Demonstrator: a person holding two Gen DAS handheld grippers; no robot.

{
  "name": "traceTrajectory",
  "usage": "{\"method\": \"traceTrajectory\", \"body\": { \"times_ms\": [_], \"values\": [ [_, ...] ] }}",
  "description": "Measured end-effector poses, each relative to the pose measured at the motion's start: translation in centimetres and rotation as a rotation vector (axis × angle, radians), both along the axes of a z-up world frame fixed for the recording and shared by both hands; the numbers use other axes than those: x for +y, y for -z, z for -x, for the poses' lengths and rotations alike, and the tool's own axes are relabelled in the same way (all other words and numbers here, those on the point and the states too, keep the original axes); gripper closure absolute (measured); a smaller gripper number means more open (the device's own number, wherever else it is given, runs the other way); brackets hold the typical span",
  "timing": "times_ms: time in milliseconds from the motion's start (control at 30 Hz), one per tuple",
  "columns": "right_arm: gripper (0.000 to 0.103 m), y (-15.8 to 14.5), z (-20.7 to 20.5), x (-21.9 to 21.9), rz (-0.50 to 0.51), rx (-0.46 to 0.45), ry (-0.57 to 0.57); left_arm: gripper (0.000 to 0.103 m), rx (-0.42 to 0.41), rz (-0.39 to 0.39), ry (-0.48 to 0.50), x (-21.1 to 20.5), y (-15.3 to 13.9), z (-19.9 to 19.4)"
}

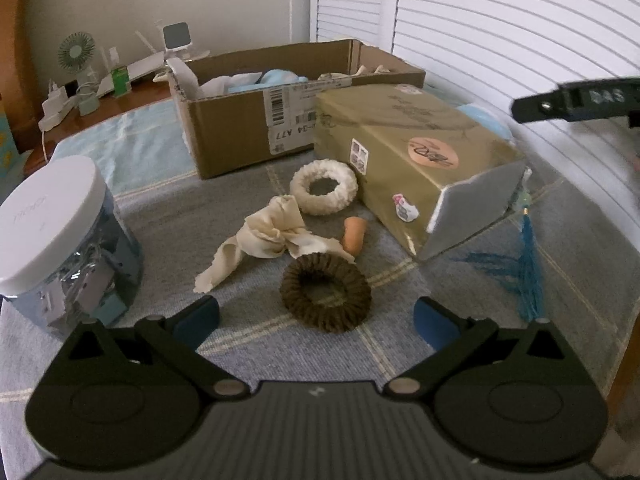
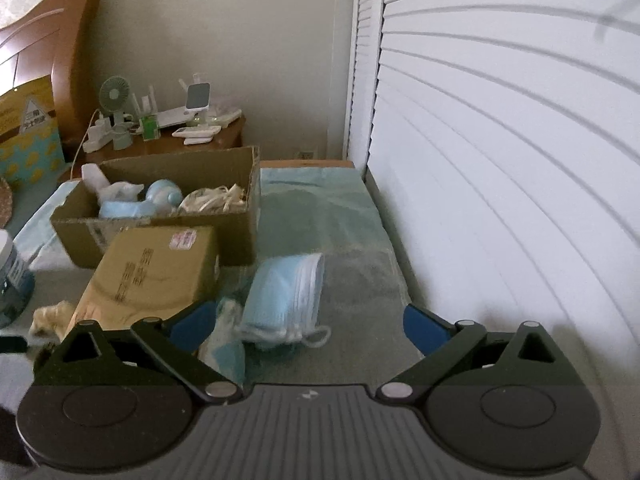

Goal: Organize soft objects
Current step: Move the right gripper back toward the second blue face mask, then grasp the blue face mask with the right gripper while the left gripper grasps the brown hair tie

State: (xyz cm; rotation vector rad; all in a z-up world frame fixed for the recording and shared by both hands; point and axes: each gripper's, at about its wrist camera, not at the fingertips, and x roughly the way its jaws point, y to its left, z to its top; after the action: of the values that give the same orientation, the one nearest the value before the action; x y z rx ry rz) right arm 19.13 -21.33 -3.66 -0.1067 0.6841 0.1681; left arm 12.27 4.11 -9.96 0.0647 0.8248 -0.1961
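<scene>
In the left wrist view my left gripper (image 1: 316, 322) is open and empty, just short of a dark brown scrunchie (image 1: 326, 292) on the checked cloth. Behind it lie a crumpled cream cloth (image 1: 268, 236), a small orange soft piece (image 1: 354, 230) and a white scrunchie (image 1: 323, 187). An open cardboard box (image 1: 240, 120) with soft items stands at the back. In the right wrist view my right gripper (image 2: 308, 326) is open and empty, over a stack of light blue face masks (image 2: 284, 300). The cardboard box (image 2: 168, 220) holds blue and white soft items.
A gold box (image 1: 416, 160) lies right of the scrunchies, with a blue tassel (image 1: 528, 272) beside it. A clear tub with a white lid (image 1: 52, 232) stands at the left. White louvred doors (image 2: 500, 160) run along the right. A nightstand with a fan (image 2: 116, 96) is behind.
</scene>
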Motion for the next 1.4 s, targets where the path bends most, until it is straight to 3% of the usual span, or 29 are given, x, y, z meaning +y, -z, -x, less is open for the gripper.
{"method": "traceTrajectory", "body": {
  "times_ms": [333,600,800,900,1167,1400],
  "values": [
    [0.01,2.8,-5.5,1.3,0.027,0.094,-0.017,0.0,0.013,-0.002,-0.001,0.1,-0.1,-0.2],
    [0.01,3.5,-5.2,0.1,0.119,0.092,0.035,0.0,0.014,-0.002,0.0,0.1,-0.1,-0.3],
    [0.01,3.6,-5.0,-0.3,0.105,0.098,0.022,0.001,0.007,-0.002,0.0,0.1,-0.1,-0.2],
    [0.01,3.7,-4.9,0.1,0.111,0.1,0.008,0.007,-0.006,-0.008,0.009,0.2,-0.2,0.0],
    [0.011,3.7,-4.8,0.1,0.102,0.088,-0.019,0.042,-0.026,0.008,0.017,0.6,-0.7,-0.2],
    [0.02,4.2,-5.5,0.6,0.112,0.099,-0.048,0.052,-0.033,0.02,0.031,0.1,-0.9,-0.4]
  ]
}}
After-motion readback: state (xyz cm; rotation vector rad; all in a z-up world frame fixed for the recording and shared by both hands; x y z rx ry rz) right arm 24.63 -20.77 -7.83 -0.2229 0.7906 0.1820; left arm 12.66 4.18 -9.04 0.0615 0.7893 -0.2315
